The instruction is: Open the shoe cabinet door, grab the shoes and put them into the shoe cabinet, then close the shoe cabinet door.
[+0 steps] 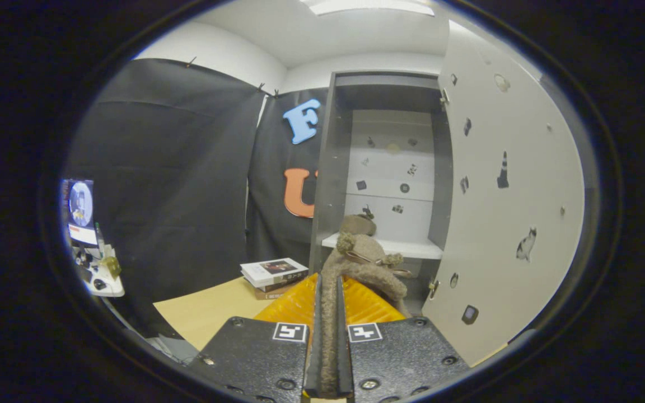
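Note:
My gripper point(329, 291) is shut on a fuzzy brown slipper point(364, 263) with small pom-poms; both fingers pinch its edge and the slipper sticks up ahead of them. Just beyond the fingers stands the shoe cabinet point(331, 168), its dark frame open. Its white door point(501, 224), dotted with small stickers, is swung wide to the right of the fingers. A second brown slipper point(358, 224) lies on the white shelf point(412, 248) inside the cabinet, right behind the held one.
A stack of books point(274, 272) rests on the light wooden tabletop point(210, 310), left of the cabinet. Further left is a small stand with a screen and cluttered white tray point(96, 268). Black cloth walls the left and back.

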